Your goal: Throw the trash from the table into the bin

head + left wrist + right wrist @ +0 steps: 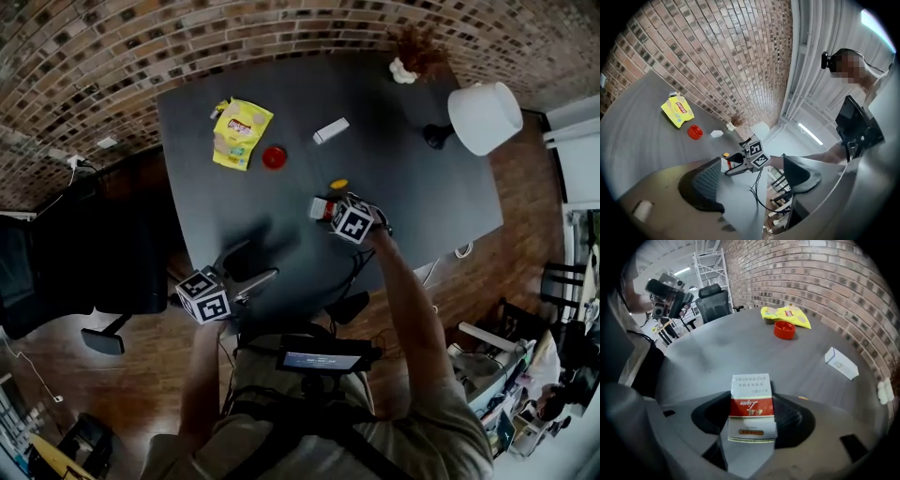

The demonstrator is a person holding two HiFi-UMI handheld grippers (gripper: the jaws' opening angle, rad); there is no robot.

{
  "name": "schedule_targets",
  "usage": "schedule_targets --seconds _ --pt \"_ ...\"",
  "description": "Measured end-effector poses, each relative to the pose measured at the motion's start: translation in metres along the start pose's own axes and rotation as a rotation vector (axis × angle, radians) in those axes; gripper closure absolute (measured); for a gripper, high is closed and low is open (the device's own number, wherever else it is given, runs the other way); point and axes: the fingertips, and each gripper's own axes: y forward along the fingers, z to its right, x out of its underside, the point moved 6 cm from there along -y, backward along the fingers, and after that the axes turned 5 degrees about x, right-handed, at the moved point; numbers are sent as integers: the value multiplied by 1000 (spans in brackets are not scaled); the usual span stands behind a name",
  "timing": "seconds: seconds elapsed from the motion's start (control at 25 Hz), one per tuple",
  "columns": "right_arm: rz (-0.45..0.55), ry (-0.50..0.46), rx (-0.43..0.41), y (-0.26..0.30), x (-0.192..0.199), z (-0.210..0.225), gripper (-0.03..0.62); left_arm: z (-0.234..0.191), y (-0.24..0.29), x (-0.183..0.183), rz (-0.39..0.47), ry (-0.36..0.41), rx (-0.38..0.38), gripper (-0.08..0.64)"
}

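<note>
Looking early: right hand-held gripper clamps pack; left hand-held gripper wide, empty. Bag, cap, box left on tabletop; bin unseen.

The person wore a khaki short-sleeved shirt crossed by dark harness straps; a flat black unit with a lit screen was fixed at the chest, well behind the jaws; a small black camera was strapped to the head. The left gripper and right gripper were grey, with black ribbed pads; just behind each pair of jaws rode a cube of black-and-white square markers; a thin black cable trailed back from the right one.
</note>
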Motion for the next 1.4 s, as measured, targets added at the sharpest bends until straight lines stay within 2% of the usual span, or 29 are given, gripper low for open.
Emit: schedule_targets --seconds 0.12,0.24,0.48,0.72,0.88,1.04,1.24,1.4 --pt "-3 5 61 -8 5 -11 310 8 4 4 -23 2 24 158" --pt "43 54 135 -24 11 -27 310 13 10 10 -61 17 49 161" --pt "225 289 293 -91 43 -70 310 35 34 20 -133 33 136 170" --pt "337 547 442 -161 121 -135 310 71 76 42 -255 69 229 178" --pt "333 722 527 -188 186 -193 310 101 104 60 -336 92 302 178" --pt "271 861 566 -191 250 -256 310 134 133 88 -424 115 370 178" --pt "207 952 558 -174 300 -319 308 175 159 128 -517 138 438 178" --pt "199 966 536 -152 317 -342 307 206 172 153 -558 174 469 178"
